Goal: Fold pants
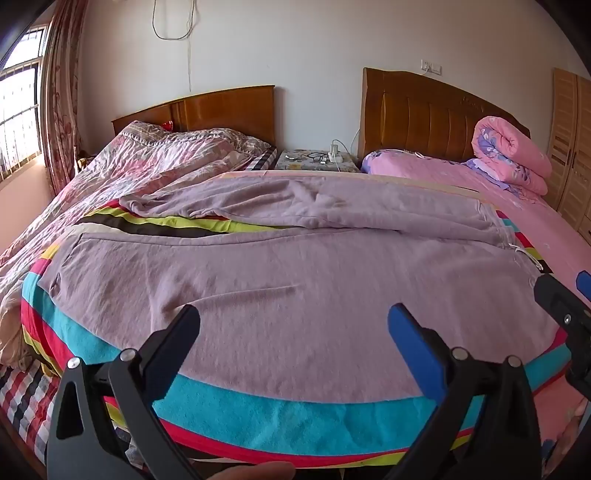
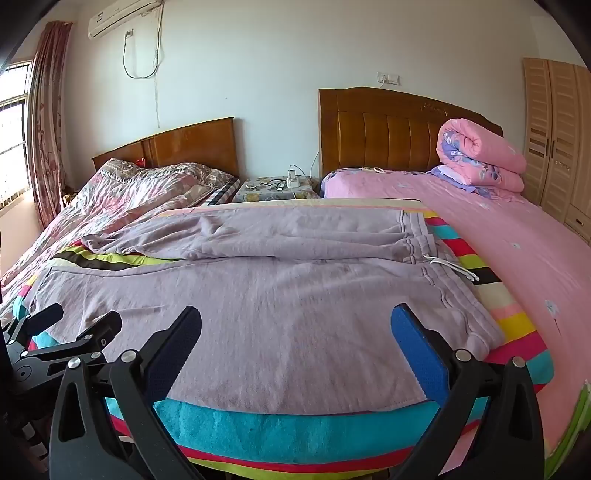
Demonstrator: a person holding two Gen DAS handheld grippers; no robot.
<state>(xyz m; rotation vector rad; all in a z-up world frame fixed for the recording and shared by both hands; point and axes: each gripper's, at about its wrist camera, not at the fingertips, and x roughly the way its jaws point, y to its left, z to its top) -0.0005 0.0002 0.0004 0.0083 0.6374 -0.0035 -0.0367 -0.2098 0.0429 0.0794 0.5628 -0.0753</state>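
1. You are in a home bedroom: two beds stand side by side, each with a wooden headboard (image 2: 388,129) against the white wall.
2. A nightstand (image 2: 275,188) between them carries glasses and a charger.
3. A rolled pink quilt (image 2: 480,155) lies at the right bed's head.
4. A wardrobe (image 2: 554,129), a curtained window (image 2: 14,147) and an air conditioner (image 2: 125,16) complete it.

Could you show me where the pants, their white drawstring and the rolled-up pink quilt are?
pants (image 2: 258,314), right wrist view, near leg.
white drawstring (image 2: 448,266), right wrist view, cord by waistband.
rolled-up pink quilt (image 2: 480,147), right wrist view, top roll.
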